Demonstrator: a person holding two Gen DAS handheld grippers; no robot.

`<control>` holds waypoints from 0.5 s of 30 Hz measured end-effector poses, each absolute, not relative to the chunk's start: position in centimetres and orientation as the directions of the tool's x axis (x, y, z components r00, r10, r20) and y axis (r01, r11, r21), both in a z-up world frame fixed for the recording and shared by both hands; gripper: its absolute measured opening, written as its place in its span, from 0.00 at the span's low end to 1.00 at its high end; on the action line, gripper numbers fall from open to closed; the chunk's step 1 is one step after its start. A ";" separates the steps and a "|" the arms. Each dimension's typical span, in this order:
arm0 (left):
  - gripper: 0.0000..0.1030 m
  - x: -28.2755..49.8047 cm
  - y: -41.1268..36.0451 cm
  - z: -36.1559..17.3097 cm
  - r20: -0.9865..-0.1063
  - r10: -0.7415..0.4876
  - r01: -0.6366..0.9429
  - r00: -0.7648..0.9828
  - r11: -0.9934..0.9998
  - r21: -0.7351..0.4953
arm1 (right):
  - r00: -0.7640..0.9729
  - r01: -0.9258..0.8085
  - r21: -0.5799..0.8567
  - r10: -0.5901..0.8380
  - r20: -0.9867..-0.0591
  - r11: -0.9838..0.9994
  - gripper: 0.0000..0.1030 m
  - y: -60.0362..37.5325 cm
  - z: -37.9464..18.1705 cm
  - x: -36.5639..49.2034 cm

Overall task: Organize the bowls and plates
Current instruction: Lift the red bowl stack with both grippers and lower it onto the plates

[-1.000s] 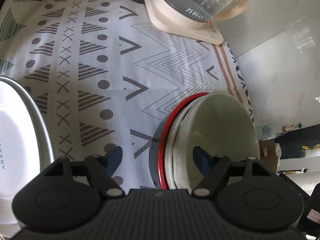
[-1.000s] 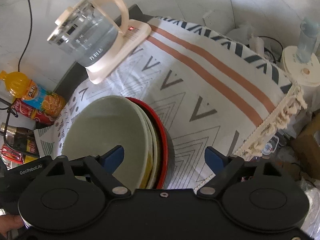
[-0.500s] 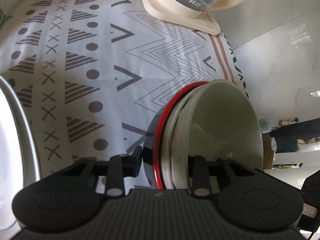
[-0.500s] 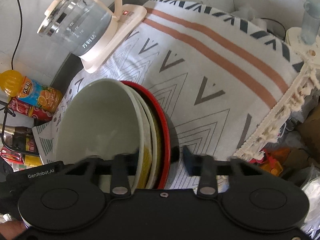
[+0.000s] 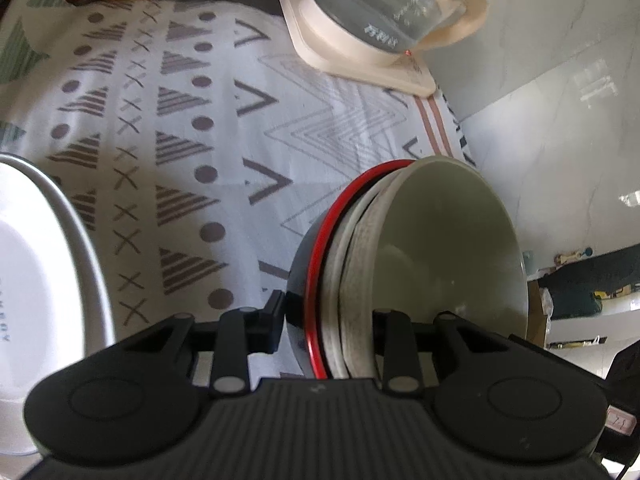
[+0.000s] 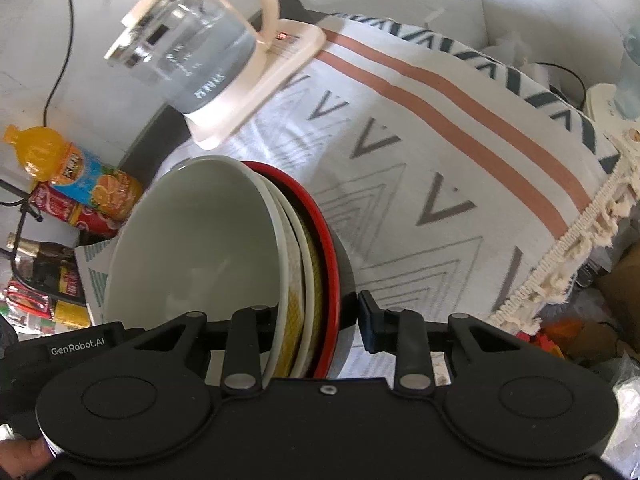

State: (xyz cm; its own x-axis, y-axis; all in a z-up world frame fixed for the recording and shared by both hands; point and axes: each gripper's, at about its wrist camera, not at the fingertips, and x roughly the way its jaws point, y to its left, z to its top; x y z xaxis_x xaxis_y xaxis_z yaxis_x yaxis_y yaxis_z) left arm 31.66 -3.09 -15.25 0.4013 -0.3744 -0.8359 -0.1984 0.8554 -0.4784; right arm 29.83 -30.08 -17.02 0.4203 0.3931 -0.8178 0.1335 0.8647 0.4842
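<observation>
Both claws, left (image 5: 326, 322) and right (image 6: 316, 314), wide open before, now clamp the bowl stack (image 5: 404, 264) rims.

1. A patterned tablecloth (image 5: 208, 128) is spread across the frame's middle.
2. Pale marble wall (image 5: 560, 112) is seen at right, brightly lit.
3. A glass kettle (image 6: 192, 52) is seen upper left; bottles (image 6: 72, 176) are crowded at left.

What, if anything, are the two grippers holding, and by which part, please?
Both hold the bowl stack by its rim, on opposite sides. The left gripper and right gripper each clamp the nested rims, one finger inside the top bowl, one outside the black bowl.
</observation>
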 end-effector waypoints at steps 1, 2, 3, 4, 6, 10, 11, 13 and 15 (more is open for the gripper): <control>0.29 31.5 -2.9 -15.0 -0.834 -0.372 -0.200 0.408 0.855 -0.479 | 0.424 0.126 0.487 0.397 -0.814 0.864 0.30 -29.9 -16.8 29.9; 0.29 31.4 -2.6 -14.6 -0.832 -0.369 -0.201 0.415 0.854 -0.479 | 0.428 0.119 0.491 0.402 -0.810 0.863 0.30 -29.6 -16.5 30.0; 0.29 31.2 -2.3 -14.3 -0.829 -0.365 -0.205 0.423 0.853 -0.480 | 0.432 0.109 0.495 0.407 -0.805 0.862 0.30 -29.4 -16.2 30.1; 0.29 31.0 -1.9 -14.0 -0.827 -0.361 -0.211 0.431 0.851 -0.482 | 0.435 0.098 0.497 0.412 -0.801 0.862 0.30 -29.1 -16.0 30.1; 0.29 30.6 -1.3 -13.4 -0.823 -0.350 -0.223 0.447 0.848 -0.481 | 0.440 0.070 0.502 0.425 -0.791 0.862 0.30 -28.4 -15.4 30.3; 0.29 29.6 0.1 -12.3 -0.817 -0.315 -0.251 0.483 0.844 -0.473 | 0.431 0.032 0.519 0.456 -0.779 0.854 0.30 -27.0 -14.7 30.6; 0.29 29.4 0.5 -12.1 -0.814 -0.309 -0.255 0.492 0.843 -0.473 | 0.429 0.025 0.522 0.462 -0.776 0.853 0.30 -26.6 -14.5 30.6; 0.29 29.0 1.3 -11.8 -0.811 -0.296 -0.269 0.505 0.838 -0.474 | 0.426 0.003 0.526 0.475 -0.770 0.851 0.30 -25.8 -14.2 30.7; 0.29 28.6 2.1 -11.4 -0.809 -0.282 -0.285 0.516 0.834 -0.473 | 0.419 -0.023 0.526 0.486 -0.767 0.850 0.30 -24.9 -13.8 30.9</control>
State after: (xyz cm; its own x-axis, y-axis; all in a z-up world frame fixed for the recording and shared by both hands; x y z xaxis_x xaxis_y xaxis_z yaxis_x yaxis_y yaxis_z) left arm 28.56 2.10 -11.40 0.5165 -0.2820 -0.8086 -0.2855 0.8335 -0.4730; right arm 30.91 -24.87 -13.85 0.4188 0.4857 -0.7673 -0.0230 0.8503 0.5258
